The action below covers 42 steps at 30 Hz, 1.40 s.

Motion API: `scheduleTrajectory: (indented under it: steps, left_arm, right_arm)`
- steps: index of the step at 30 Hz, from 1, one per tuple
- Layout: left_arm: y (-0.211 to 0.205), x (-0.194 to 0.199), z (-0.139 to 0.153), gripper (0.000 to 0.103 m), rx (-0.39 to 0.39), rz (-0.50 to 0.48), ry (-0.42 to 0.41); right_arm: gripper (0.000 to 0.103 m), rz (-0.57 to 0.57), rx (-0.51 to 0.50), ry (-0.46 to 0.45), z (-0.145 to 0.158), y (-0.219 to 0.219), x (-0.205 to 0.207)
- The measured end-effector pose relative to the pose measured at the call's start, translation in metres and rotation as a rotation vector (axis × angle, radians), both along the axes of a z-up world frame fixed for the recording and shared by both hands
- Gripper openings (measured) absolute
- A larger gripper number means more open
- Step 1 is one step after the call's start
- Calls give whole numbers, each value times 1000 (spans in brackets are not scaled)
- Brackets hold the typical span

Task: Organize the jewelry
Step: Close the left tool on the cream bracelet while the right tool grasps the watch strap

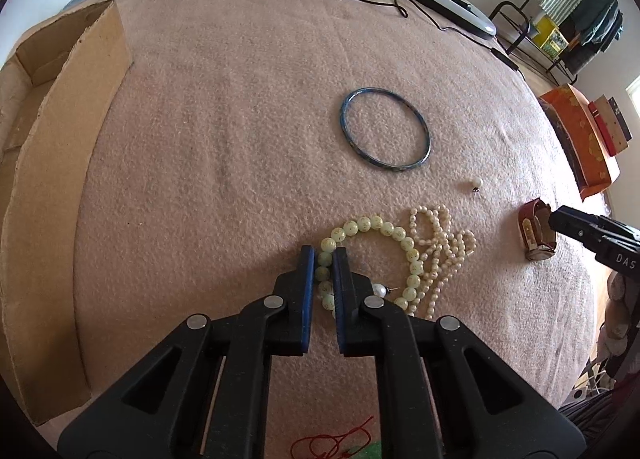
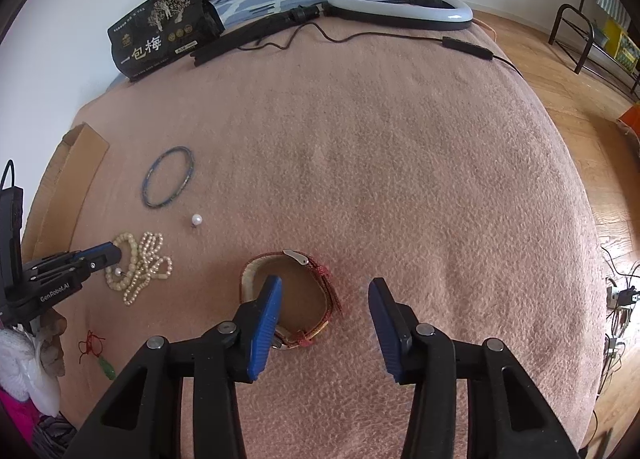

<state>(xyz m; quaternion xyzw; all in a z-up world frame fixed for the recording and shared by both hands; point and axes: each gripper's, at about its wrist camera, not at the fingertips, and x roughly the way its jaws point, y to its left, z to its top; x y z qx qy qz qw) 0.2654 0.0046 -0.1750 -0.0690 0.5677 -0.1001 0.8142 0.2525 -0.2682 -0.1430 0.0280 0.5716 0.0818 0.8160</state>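
Pink fleece blanket (image 1: 240, 139) on bed: left claw (image 1: 322, 255) clenched on limp, slippery pale-green bead bracelet (image 1: 376, 225)'s nine-o'clock arc; right claw (image 2: 324, 287) released, straddling stiff red-strapped wristwatch (image 2: 316, 271)'s three-o'clock strap.

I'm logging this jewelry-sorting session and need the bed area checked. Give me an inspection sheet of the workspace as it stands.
Surface: pink blanket, lightly wrinkled.
Job's things: blue bangle lying flat; loose pearl stud; green bead bracelet touching pearl strand; red-strap watch; red cord with green pendant.
Clutter: cardboard box, black snack bag, ring light.
Grippers: left gripper shut on the bead bracelet; right gripper open, one finger inside the watch loop.
Cables: ring light cord across the blanket.
Surroundings: wooden floor, metal rack.
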Motion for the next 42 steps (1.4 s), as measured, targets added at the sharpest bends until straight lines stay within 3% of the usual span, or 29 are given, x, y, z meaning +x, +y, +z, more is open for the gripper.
scheduleTrajectory:
  steps: [8, 14, 34, 42]
  left_arm:
    - [-1, -3, 1, 6, 3, 3, -19]
    - [2, -3, 5, 5, -13, 13, -24]
    - [-10, -30, 58, 5, -96, -21, -140]
    - [2, -36, 81, 5, -123, 7, -186]
  right_arm:
    - [32, 5, -13, 40, -14, 1, 3]
    - [11, -6, 7, 47, -18, 0, 4]
    - [9, 19, 17, -96, 30, 17, -9]
    - [9, 33, 35, -144, 48, 31, -14]
